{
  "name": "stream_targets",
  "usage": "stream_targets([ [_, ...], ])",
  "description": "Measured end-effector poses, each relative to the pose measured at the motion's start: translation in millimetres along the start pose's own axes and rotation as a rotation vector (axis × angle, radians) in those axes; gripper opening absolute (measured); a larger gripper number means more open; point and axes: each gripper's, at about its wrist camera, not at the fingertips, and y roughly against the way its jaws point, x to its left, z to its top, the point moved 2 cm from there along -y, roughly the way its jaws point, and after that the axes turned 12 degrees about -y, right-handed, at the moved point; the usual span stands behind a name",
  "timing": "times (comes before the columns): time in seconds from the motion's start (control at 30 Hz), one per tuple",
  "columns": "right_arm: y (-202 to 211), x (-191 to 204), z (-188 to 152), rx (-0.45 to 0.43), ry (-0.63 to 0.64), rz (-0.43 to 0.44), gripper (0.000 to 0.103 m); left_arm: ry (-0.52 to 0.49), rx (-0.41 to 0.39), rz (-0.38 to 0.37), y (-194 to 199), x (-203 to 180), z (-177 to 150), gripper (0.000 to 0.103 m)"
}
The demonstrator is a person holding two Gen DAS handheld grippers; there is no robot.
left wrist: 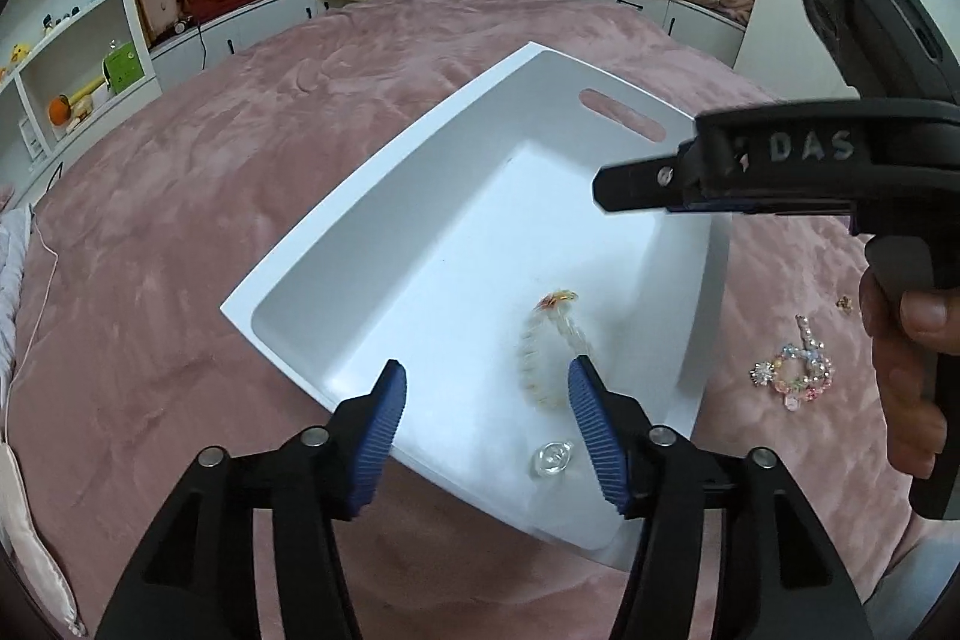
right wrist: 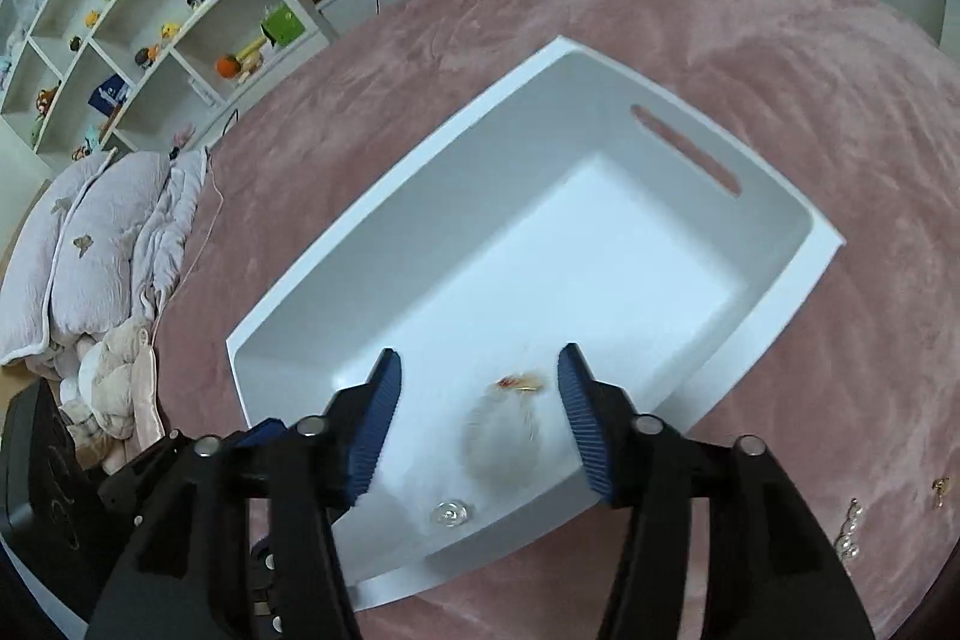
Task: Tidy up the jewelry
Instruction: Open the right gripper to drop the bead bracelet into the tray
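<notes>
Both tongs, left gripper (left wrist: pixel 486 388) and right gripper (right wrist: pixel 477 376), hang released, holding nothing. We note the pale translucent beaded bracelet (left wrist: pixel 549 352) lying in the white rectangular plastic bin (left wrist: pixel 384 196), lower centre; the multicoloured beaded bracelet (left wrist: pixel 798 370) waits lower right on the pink plush blanket (left wrist: pixel 240 160). We should pinch it low across its beads.

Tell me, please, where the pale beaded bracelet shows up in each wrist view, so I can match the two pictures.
Left wrist: the bracelet lies in the white tray, lower centre-right, beside the right blue fingertip.
Right wrist: the bracelet lies low in the middle, between the fingertips.
Shared landmark: the clear glass bead just below it in the tray.
</notes>
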Motion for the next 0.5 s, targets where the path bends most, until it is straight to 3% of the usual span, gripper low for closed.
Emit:
stream_targets([
  [0.03,5,-3,1,-0.008,-0.006,0.004,0.064,0.001,-0.003,-0.013,2,-2,0,0.064],
  [0.07,8,-5,2,-0.015,-0.009,0.005,0.070,0.000,-0.009,-0.018,4,-4,1,0.074],
  [0.1,16,-9,2,-0.027,-0.009,0.004,0.083,-0.001,-0.019,-0.020,7,-6,1,0.085],
  [0.13,23,-13,2,-0.032,-0.008,-0.002,0.092,-0.010,-0.040,-0.020,13,-10,2,0.087],
  [0.2,35,-19,3,-0.043,0.000,-0.019,0.093,-0.024,-0.064,-0.028,21,-17,4,0.094],
  [0.3,63,-34,4,-0.082,0.002,-0.047,0.098,-0.045,-0.074,-0.060,27,-33,7,0.094],
  [0.5,112,-63,3,-0.148,0.005,-0.084,0.098,-0.102,-0.103,-0.100,40,-72,9,0.094],
])
